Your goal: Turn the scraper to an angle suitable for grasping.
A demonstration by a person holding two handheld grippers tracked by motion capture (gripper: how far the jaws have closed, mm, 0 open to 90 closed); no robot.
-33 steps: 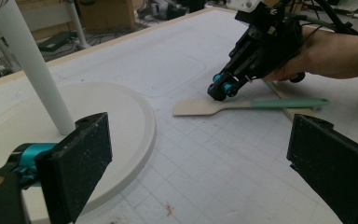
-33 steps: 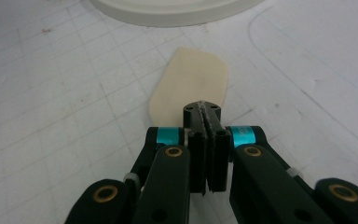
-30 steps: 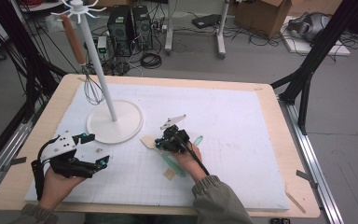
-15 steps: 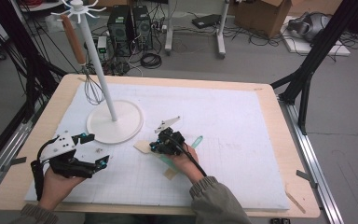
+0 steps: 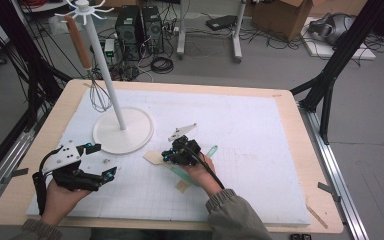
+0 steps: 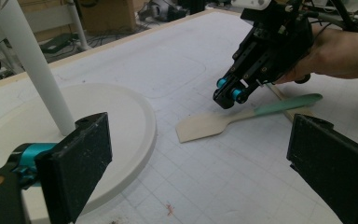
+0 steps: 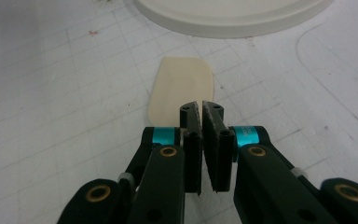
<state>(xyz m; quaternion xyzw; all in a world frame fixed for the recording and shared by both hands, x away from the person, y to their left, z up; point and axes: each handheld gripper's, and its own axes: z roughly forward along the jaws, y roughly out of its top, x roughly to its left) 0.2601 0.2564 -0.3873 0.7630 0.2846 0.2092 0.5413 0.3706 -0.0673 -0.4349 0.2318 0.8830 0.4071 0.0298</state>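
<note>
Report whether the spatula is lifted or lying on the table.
Lying flat. The spatula rests on the white mat; the right gripper is above its handle, jaws just opening, almost together.

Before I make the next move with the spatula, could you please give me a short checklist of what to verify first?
1. Right gripper above the spatula: ok, its tips hover over the neck behind the blade.
2. Jaw opening: not ok. The jaws have just been opening, but the gap is narrow and nothing is between them.
3. Left gripper out of the way: ok, it is open, empty and apart from the spatula.
4. Blade free of the stand base: ok, the mat shows between them.
5. Handle end free: cannot tell, the right hand covers it.
6. Whisk away from the work: ok, it hangs on the stand.
</note>
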